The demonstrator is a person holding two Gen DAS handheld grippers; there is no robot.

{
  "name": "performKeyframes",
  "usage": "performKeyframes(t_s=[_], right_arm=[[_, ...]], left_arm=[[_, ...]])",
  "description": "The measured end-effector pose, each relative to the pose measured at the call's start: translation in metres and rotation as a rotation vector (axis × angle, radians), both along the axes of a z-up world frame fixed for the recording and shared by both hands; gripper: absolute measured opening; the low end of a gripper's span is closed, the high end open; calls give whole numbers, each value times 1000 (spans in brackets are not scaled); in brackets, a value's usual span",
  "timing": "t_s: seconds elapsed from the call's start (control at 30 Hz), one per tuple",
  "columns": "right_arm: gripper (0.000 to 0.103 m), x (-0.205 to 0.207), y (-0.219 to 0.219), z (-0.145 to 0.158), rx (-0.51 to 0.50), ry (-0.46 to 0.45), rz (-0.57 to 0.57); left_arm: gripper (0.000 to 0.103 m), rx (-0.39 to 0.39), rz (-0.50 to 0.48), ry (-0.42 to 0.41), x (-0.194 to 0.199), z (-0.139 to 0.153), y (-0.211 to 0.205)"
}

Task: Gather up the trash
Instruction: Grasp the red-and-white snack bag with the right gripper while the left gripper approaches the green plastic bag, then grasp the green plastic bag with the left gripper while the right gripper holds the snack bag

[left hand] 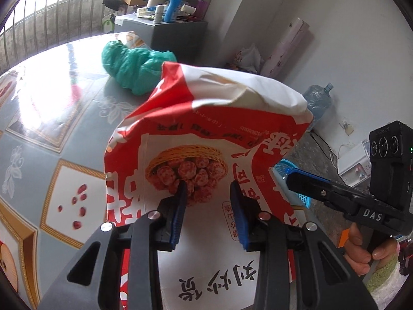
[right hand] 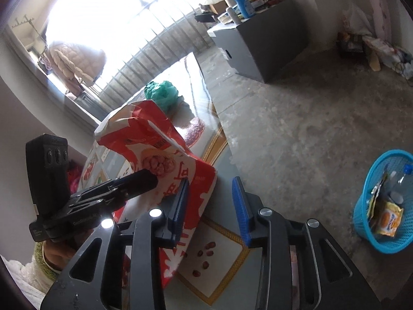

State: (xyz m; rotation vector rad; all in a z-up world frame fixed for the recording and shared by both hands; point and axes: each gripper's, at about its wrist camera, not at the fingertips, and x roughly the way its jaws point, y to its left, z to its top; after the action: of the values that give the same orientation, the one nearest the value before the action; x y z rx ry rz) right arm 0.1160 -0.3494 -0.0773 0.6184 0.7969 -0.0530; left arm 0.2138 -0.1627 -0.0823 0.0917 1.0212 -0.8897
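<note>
The red-and-white snack bag [left hand: 206, 129] stands tilted over the near edge of the desk [left hand: 51, 103], lifted clear of the patterned top, presumably so it can be carried off as trash. The left tongs [left hand: 208, 184] point down at its printed face with the blue pads partly apart. The bag's front shows flat in the gap, and I cannot tell whether the pads pinch a fold or only rest against it. The right tongs [right hand: 211, 180] stand open just beside the bag's right corner, one pad overlapping its edge and the other over bare desk, so they press on nothing. On the floor to the right, well apart from the desk, the blue basket [right hand: 361, 206] already holds a bottle and wrappers, and it looks like the place this bag is meant for. A crumpled green plastic bag [left hand: 134, 64] lies further back on the desk, uncollected
</note>
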Motion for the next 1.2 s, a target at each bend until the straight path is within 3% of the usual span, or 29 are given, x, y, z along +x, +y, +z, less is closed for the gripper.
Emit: performKeyframes(t_s=[0.13, 0.3, 0.37, 0.63, 0.77, 0.83, 0.9, 0.97, 1.03, 1.2], right_arm=[[34, 16, -4, -8, -28, 14, -4], [12, 21, -20, -20, -10, 31, -52], [8, 18, -29, -18, 14, 18, -75], [5, 2, -51, -19, 41, -9, -160], [5, -3, -58, -19, 55, -17, -181], [5, -3, -60, -19, 58, -20, -186], [5, -3, -60, -18, 56, -22, -187], [5, -3, -59, -18, 55, -22, -186], [5, -2, -59, -18, 52, -21, -186], [5, -1, -59, -19, 40, -13, -184]], left_arm=[[33, -13, -29, 9, -6, 0, -10], [33, -14, -46, 1, -7, -1, -25], [33, -29, -51, 24, -4, 0, -28], [33, -129, -29, -48, 10, 30, -12], [33, -121, 60, -97, 35, 41, -6], [36, -77, 119, -99, 52, 41, -9], [53, -49, 189, -101, 71, 41, -13], [60, -12, 258, -105, 89, 41, -16], [63, -2, 311, -57, 108, 40, -16], [70, -73, 468, 113, 149, 32, -9]])
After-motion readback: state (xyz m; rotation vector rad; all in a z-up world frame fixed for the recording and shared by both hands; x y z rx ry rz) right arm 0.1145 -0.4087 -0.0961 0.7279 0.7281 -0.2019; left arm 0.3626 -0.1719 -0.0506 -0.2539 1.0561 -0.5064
